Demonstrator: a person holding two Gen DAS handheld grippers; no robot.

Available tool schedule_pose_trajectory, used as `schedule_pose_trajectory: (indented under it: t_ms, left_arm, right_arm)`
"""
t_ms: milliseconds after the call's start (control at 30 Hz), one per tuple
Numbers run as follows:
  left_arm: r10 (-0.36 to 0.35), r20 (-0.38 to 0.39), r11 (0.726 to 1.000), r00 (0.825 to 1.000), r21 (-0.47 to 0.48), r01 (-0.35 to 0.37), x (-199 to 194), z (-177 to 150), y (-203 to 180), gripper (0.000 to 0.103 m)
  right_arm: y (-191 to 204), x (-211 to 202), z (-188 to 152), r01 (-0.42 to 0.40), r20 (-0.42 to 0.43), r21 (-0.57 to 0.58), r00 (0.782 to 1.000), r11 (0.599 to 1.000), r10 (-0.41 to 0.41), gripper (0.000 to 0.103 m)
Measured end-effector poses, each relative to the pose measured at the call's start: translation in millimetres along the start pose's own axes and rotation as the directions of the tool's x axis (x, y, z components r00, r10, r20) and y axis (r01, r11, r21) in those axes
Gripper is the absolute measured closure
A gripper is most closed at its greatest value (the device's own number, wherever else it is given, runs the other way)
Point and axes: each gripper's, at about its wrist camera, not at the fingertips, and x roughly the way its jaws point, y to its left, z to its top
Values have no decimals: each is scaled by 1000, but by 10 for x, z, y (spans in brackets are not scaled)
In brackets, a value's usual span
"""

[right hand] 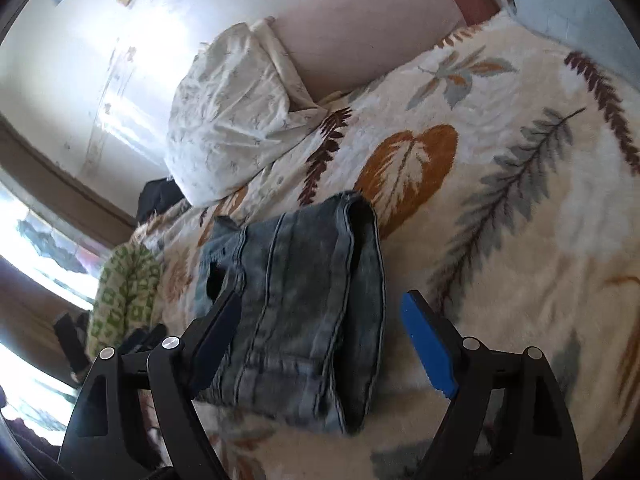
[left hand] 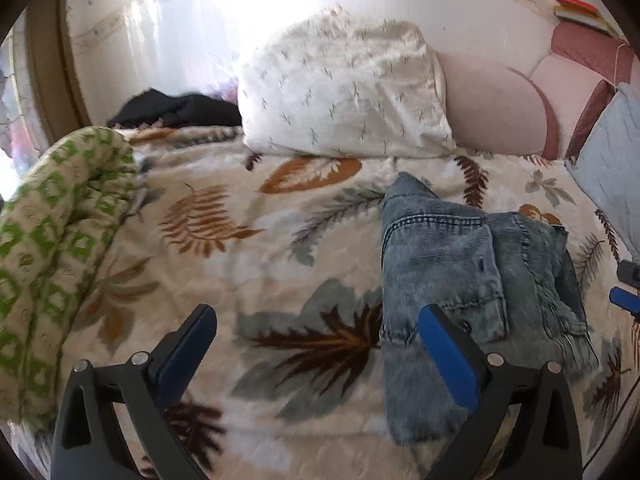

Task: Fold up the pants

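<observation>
Faded blue denim pants (left hand: 472, 280) lie in a folded bundle on the leaf-print blanket (left hand: 280, 248), right of centre in the left wrist view. My left gripper (left hand: 316, 332) is open and empty, hovering above the blanket just left of the bundle, its right finger over the denim edge. In the right wrist view the pants (right hand: 300, 312) lie under my right gripper (right hand: 320, 324), which is open and empty with its jaws spread above the bundle. The right gripper's blue pad shows at the right edge of the left wrist view (left hand: 626, 300).
A white patterned pillow (left hand: 344, 88) leans on a pink headboard (left hand: 496, 108) at the back. A green-and-cream rolled quilt (left hand: 52, 240) lies along the left. Dark clothing (left hand: 180, 110) sits behind it. A pale blue cushion (left hand: 612, 176) is at the right.
</observation>
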Motion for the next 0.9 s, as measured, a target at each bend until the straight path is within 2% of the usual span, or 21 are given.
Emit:
schedule_pose_trajectory:
  t_ms: [167,367,500,733,900]
  left_arm:
    - [10,113,1000,994,7,-11,-376,-26,1,0]
    - [79,222,996,972,19,-85,-578,15,-25,0]
    - [86,216,996,973,10,-90,-516,56,6,0]
    - [103,173,995,980,-1,-104,-364,58,19,0]
    - [112,173,993,978,21,-118,-338,41,-21,0]
  right_arm:
    - [148,-122,-194,58,44,-53,997,997,-55,20]
    - [349,-247,-318,38,111,-104,993,994,-26,20]
    - [446,-211,-298,57,132,-169,991,984,-34,20]
    - [302,-55,-172,81,104,-130,992,988,-68,20]
    - [289,-16,-158,85,89,-133,993,987,-73,20]
